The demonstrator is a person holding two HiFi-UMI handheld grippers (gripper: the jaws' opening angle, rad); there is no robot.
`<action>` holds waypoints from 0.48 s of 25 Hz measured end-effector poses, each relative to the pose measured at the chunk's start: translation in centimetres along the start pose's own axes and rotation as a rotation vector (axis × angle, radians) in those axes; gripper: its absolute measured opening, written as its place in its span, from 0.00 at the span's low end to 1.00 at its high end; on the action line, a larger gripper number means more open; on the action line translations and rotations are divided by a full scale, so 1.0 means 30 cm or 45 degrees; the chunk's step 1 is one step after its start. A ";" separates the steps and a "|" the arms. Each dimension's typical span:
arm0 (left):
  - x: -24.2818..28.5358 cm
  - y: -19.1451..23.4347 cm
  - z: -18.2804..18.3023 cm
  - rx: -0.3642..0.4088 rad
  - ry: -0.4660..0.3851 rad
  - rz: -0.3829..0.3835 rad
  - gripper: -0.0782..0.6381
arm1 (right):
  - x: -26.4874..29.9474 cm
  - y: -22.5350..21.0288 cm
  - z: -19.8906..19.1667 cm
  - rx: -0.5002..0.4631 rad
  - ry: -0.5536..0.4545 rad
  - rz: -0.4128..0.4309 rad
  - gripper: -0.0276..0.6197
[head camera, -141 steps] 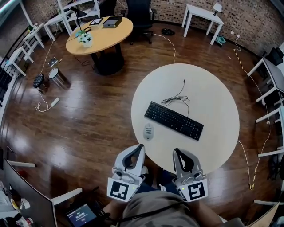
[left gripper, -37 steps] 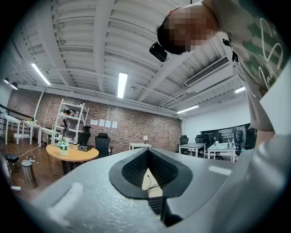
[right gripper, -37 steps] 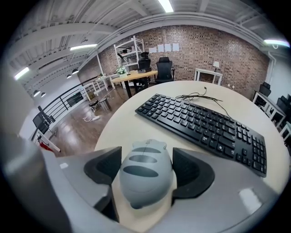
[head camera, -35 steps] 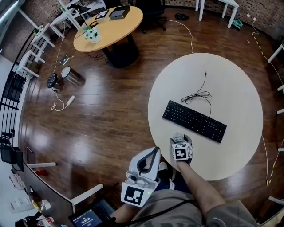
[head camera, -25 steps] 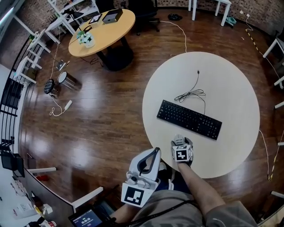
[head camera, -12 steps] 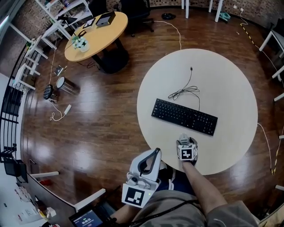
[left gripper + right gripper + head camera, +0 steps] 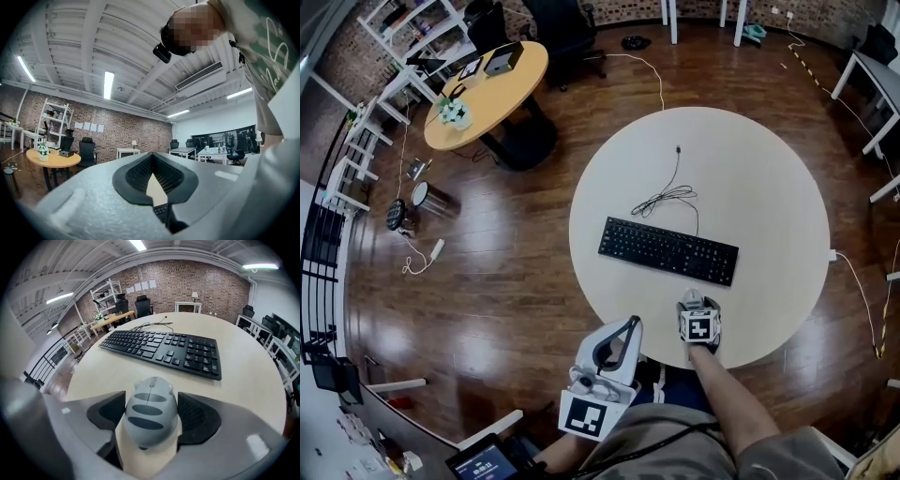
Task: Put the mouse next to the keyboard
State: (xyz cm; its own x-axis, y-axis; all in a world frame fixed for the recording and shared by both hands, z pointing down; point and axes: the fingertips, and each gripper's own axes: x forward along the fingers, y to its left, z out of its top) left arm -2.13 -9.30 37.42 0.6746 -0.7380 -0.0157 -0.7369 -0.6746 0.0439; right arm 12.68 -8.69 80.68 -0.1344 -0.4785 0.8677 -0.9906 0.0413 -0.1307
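Note:
A grey striped mouse (image 7: 151, 416) sits between the pads of my right gripper (image 7: 151, 401), which is shut on it just above the tabletop. In the head view this gripper (image 7: 695, 306) is near the round table's front edge, in front of the right end of the black keyboard (image 7: 667, 250), and it hides most of the mouse. In the right gripper view the keyboard (image 7: 161, 348) lies a short way beyond the mouse. My left gripper (image 7: 622, 330) hangs off the table's front edge. Its pads (image 7: 136, 176) meet at the tips with nothing between them.
The keyboard's cable (image 7: 666, 197) coils behind it on the cream round table (image 7: 769, 187). A wooden round table (image 7: 478, 94) with small items stands far left. White desks (image 7: 867, 84) and cables on the wooden floor (image 7: 487, 262) lie around.
The mouse, earlier lying left of the keyboard, is now held in my right gripper. It has moved right along the table's front to near the keyboard's right end. The left gripper stayed put.

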 end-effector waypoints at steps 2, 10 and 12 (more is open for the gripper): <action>0.030 -0.034 0.004 0.004 -0.004 -0.015 0.12 | -0.018 -0.056 -0.010 0.012 -0.002 -0.024 0.58; 0.138 -0.168 0.001 0.005 -0.011 -0.062 0.11 | -0.059 -0.249 -0.044 0.076 -0.002 -0.068 0.58; 0.166 -0.204 0.001 -0.001 -0.014 -0.073 0.11 | -0.076 -0.298 -0.051 0.082 0.001 -0.082 0.58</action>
State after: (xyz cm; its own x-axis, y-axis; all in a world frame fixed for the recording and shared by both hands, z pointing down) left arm 5.73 -8.85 37.04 0.7151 -0.6984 -0.0295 -0.6971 -0.7157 0.0437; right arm 21.80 -6.63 80.61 -0.0707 -0.4776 0.8757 -0.9933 -0.0463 -0.1054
